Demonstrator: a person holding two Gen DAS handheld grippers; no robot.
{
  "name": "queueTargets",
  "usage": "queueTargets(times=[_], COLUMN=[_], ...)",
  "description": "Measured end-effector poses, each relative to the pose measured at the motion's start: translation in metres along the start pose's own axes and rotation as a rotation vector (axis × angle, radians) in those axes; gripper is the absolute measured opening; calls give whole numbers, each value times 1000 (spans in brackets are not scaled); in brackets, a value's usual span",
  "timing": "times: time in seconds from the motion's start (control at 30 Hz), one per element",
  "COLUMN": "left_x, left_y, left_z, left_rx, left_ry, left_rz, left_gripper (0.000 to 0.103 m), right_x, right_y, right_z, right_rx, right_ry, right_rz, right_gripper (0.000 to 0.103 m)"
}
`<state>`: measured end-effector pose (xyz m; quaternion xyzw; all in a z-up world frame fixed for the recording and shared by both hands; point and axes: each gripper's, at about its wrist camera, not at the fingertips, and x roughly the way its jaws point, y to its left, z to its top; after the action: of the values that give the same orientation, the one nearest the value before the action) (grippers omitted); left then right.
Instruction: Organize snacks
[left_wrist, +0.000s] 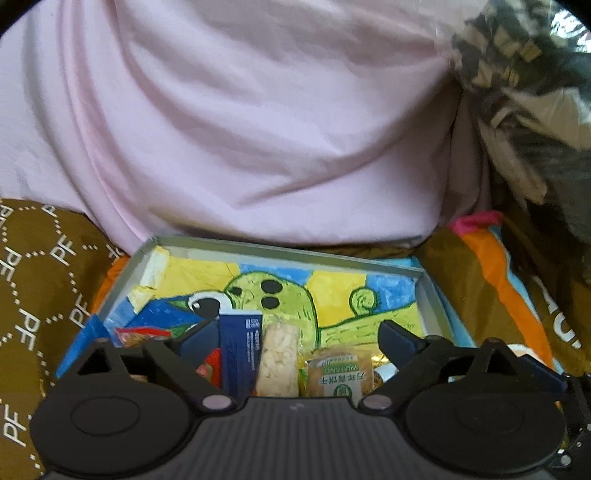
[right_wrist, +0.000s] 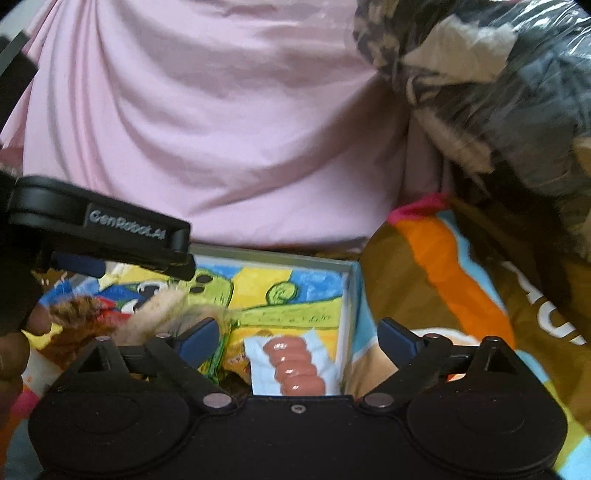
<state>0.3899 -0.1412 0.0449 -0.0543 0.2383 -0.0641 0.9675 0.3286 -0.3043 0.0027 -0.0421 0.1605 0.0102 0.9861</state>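
- In the shallow grey box (left_wrist: 146, 254) lined with a cartoon drawing, the snacks lie along the near edge: a blue packet (left_wrist: 240, 354), a pale rice bar (left_wrist: 279, 363), a round biscuit pack (left_wrist: 340, 376); in the right view, a sausage pack (right_wrist: 295, 365)
- All look light and crinkly, slippery in film; the bar seems brittle, so pinch across its wrapped sides
- Left gripper (left_wrist: 295, 334) spread wide, holding nothing; right gripper (right_wrist: 295, 334) likewise

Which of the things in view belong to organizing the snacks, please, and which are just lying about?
Belongs to the job:
- tray
- blue snack pack
- rice cracker bar
- green-label biscuit
- sausage pack

Lying about:
- pink cloth
- patterned blanket
- plastic-wrapped bundle
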Motion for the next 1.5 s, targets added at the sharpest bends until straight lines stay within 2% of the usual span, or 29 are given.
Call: queueTargets(times=[0.17, 0.63, 1.03, 1.5], left_x=[-26, -118, -188, -240], left_y=[3, 23, 47, 73], left_z=[5, 11, -17, -50], left_rx=[-9, -20, -2, -35], left_ry=[-37, -106, -110, -86], left_rz=[5, 52, 105, 144], left_gripper=[103, 103, 103, 103], right_x=[-26, -108, -173, -230], right_y=[1, 18, 38, 49], right_z=[16, 50, 54, 44], right_rx=[-3, -9, 21, 64], right_ry=[-37, -67, -104, -100], right_rz=[-2, 21, 20, 25], right_gripper=[102, 102, 102, 102])
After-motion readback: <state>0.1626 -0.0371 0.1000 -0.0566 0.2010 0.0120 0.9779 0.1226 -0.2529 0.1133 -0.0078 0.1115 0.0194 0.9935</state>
